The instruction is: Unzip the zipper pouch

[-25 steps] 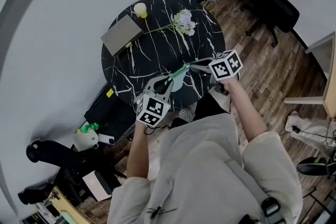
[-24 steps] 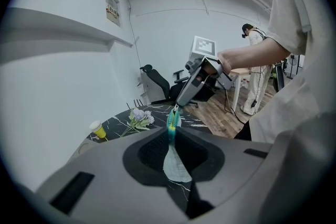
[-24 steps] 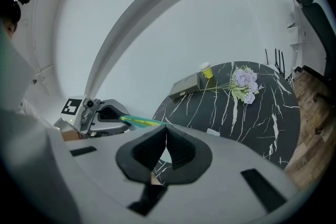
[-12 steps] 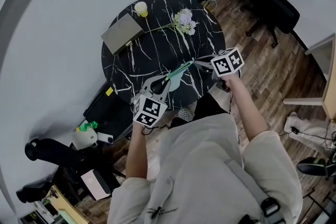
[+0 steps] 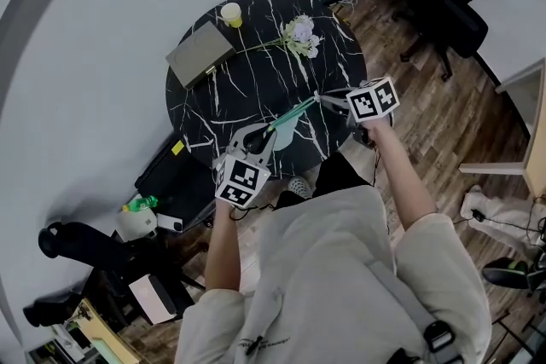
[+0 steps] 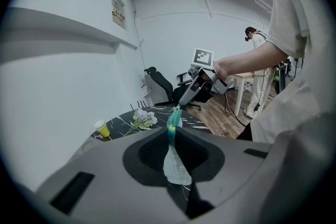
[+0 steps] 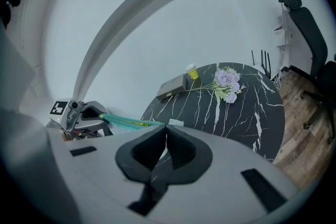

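Pouch (image 5: 288,115) in air over table (image 5: 247,89), at 5 o'clock of top, stretched taut between grippers. Left gripper (image 5: 271,130): jaws narrowly apart, clamped on pouch's pale end. Right gripper (image 5: 321,98): jaws almost together, pinching zip end at pouch's 2 o'clock. Flowers (image 5: 299,34) at table's 1 o'clock, cup (image 5: 229,14) at 11.

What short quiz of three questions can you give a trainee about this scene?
1. True or false: the zipper pouch lies flat on the table.
2. What grips the pouch? A only the left hand-held gripper; B only the right hand-held gripper; C both.
3. What colour is the cup on the table?
Key: 1 false, it is held up above the table; 2 C; 3 yellow.
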A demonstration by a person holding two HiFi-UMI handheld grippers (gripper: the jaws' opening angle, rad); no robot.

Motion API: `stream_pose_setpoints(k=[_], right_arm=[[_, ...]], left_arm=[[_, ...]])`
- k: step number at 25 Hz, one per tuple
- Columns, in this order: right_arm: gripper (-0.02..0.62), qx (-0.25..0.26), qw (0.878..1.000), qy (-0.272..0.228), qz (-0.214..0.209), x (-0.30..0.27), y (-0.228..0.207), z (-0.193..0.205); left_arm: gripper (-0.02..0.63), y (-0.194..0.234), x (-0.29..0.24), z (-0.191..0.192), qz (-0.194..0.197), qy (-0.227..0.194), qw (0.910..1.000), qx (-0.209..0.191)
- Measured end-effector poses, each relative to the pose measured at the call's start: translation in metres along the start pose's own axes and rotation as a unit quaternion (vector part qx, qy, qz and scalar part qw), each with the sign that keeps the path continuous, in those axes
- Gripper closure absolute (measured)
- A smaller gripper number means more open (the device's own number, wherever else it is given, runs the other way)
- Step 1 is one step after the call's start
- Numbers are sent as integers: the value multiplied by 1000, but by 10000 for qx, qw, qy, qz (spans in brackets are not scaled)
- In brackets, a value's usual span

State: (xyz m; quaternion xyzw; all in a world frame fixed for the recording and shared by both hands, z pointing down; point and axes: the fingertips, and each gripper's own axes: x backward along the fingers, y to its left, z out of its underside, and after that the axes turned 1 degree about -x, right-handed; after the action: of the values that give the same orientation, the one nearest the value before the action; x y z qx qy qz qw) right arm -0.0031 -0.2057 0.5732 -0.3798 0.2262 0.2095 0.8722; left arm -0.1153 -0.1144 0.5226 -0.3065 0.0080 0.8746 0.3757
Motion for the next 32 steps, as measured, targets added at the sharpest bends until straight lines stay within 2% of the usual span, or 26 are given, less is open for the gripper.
stream_pose_setpoints(k=[4, 7, 11, 16, 19, 24, 32], right_arm=[[579, -106, 9998, -127, 62, -3, -1, 0], [575, 59, 9996, -121, 237, -7, 0, -1], [529, 150, 9988, -292, 369, -6, 1, -8], [528, 517, 9965, -497, 435, 3, 17, -18], [525, 781, 9945, -602, 349, 2, 37, -20], [502, 883, 9931, -764, -134, -6, 69, -9], [502, 1218, 9846, -1249, 65, -17, 96, -8]], left_arm=[[552, 2, -1, -3, -52, -19, 10000, 69], [552, 7, -2, -4, -161, -13, 9997, 174], [552, 17, -4, -1, -263, 70, 9993, 259], [552, 26, -3, 0, -349, -8, 9984, 442], [552, 33, 1, 2, -445, -99, 9968, 653], [552, 45, 7, 6, -587, -223, 9929, 1011], [552, 59, 18, 20, -653, -409, 9821, 1721]])
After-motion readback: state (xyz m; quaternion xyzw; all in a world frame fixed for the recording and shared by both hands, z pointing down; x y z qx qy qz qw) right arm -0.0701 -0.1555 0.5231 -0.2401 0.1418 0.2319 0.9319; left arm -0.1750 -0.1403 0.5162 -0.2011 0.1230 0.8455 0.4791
